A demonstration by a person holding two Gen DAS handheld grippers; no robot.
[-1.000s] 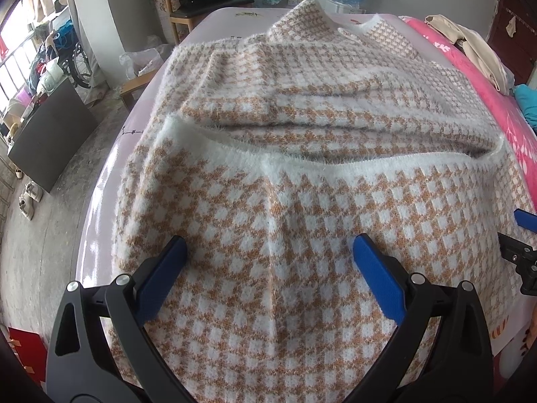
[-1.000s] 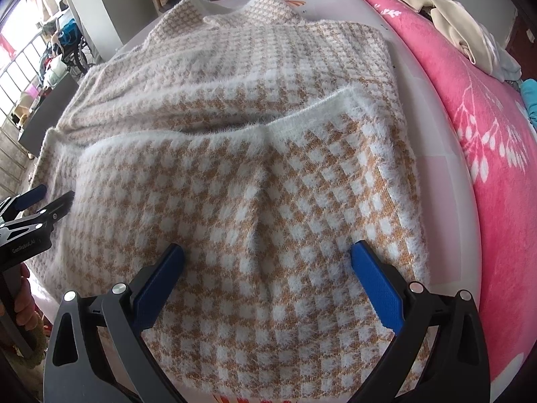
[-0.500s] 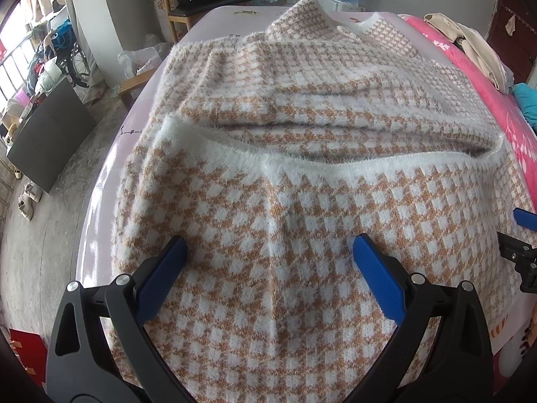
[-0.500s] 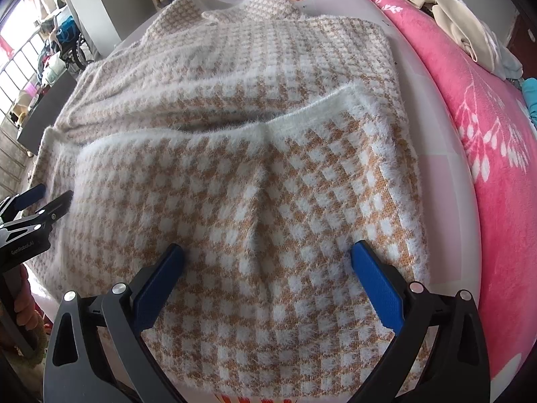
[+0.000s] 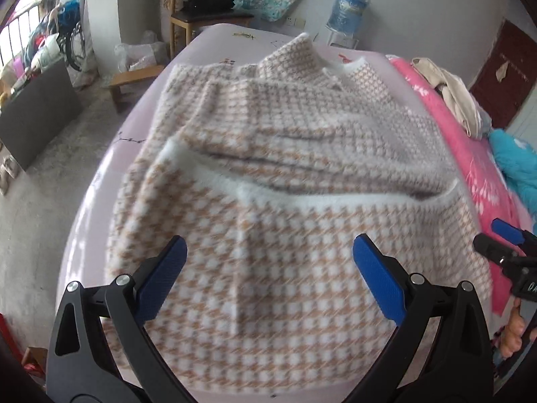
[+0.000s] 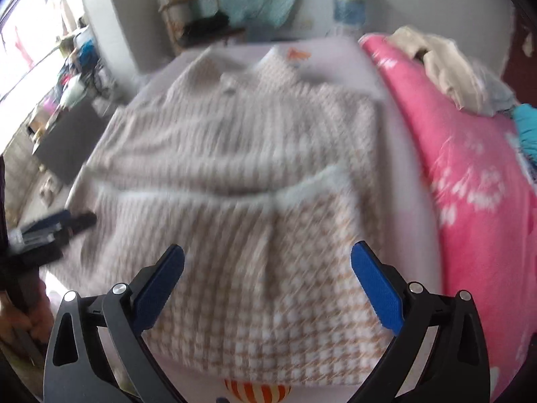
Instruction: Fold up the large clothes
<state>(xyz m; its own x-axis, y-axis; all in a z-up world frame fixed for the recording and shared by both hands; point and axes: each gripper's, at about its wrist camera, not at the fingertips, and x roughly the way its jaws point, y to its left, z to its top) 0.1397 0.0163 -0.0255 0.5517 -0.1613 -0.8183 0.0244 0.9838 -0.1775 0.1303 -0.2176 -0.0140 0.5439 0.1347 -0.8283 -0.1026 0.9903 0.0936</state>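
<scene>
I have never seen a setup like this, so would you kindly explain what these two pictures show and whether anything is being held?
There is no robot: a person holds a two-finger tool in each hand, each with its own camera looking along the blue-padded fingers. One picture looks out from the left tool, the other from the right tool; each also glimpses the other at its edge. On the pale bed sheet lies a fluffy tan-and-white checked sweater, its lower part folded up. A pink blanket lies beside it. Both tools are open above the sweater, holding nothing.
</scene>
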